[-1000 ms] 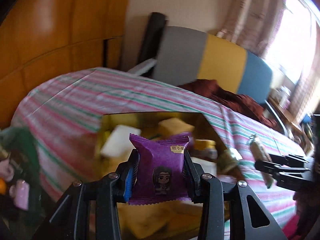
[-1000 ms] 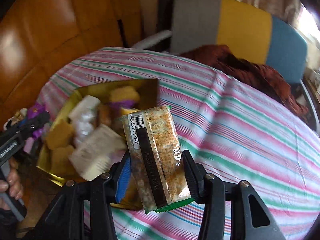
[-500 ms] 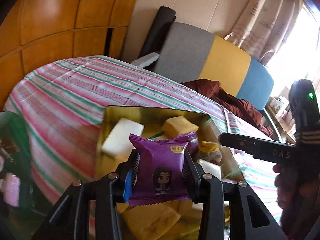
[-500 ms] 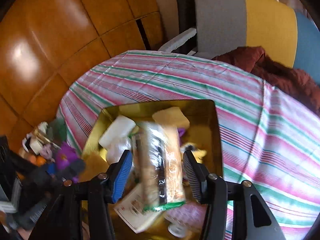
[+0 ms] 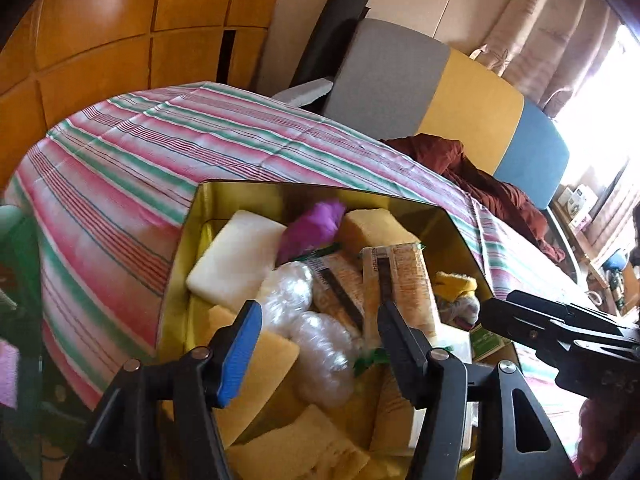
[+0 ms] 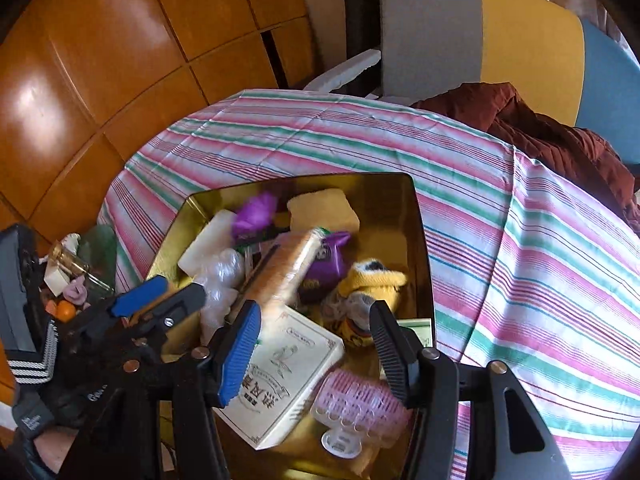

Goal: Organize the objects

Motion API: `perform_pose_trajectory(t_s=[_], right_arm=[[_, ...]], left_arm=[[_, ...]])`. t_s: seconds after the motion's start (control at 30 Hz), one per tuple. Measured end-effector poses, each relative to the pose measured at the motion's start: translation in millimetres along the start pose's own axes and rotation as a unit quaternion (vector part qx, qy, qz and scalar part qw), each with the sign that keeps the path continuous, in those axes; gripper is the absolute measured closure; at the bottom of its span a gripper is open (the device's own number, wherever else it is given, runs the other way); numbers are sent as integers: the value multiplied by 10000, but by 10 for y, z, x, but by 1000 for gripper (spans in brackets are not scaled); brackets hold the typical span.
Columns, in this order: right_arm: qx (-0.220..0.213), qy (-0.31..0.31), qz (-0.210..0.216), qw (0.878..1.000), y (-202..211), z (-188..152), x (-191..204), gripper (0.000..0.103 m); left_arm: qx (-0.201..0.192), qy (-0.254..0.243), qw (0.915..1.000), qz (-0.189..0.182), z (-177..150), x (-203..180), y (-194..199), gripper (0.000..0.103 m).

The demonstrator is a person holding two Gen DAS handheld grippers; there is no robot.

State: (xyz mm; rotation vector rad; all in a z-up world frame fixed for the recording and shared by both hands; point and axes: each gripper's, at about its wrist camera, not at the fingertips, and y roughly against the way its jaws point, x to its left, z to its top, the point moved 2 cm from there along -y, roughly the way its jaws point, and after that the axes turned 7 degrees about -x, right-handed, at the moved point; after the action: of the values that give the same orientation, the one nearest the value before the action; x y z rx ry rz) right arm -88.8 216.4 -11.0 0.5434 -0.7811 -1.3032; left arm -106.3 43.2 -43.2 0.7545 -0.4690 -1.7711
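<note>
Wood-panelled wall (image 5: 100, 40), tricolour chair (image 5: 440, 92), perhaps curtains (image 5: 552, 40).

**Room around the table**

A striped tablecloth (image 6: 520, 280) in pink, green and white covers the table. At 12 to 1 o'clock behind it stands a chair back (image 6: 480, 32) in grey, yellow and blue panels, with a dark red garment (image 6: 560, 136) heaped just before it, touching the cloth's far edge. Orange wooden panelling (image 6: 100, 60) fills 9 to 11 o'clock. In the left wrist view, pale curtains (image 5: 560, 40) hang at 1 o'clock.
</note>
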Motion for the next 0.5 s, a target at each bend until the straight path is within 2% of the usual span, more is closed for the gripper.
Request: perform_pose_trajectory(t_s=[0.07, 0.13, 0.23, 0.43, 0.5], right_arm=[[-36, 79, -101, 9999, 15, -30, 31, 38], [-91, 200, -194, 9996, 37, -60, 72, 37], [-201, 406, -357, 9983, 91, -96, 146, 31], [-401, 553, -566, 9961, 205, -169, 215, 30], [-461, 518, -632, 9956, 253, -199, 200, 29]], left_arm=[[-69, -32, 9999, 105, -6, 20, 74, 41], [-177, -91, 9995, 230, -5, 19, 168, 31], [-376, -222, 9982, 421, 8, -8, 299, 24], [-687, -346, 9946, 700, 41, -50, 510, 4], [-729, -346, 9943, 692, 41, -61, 560, 0]])
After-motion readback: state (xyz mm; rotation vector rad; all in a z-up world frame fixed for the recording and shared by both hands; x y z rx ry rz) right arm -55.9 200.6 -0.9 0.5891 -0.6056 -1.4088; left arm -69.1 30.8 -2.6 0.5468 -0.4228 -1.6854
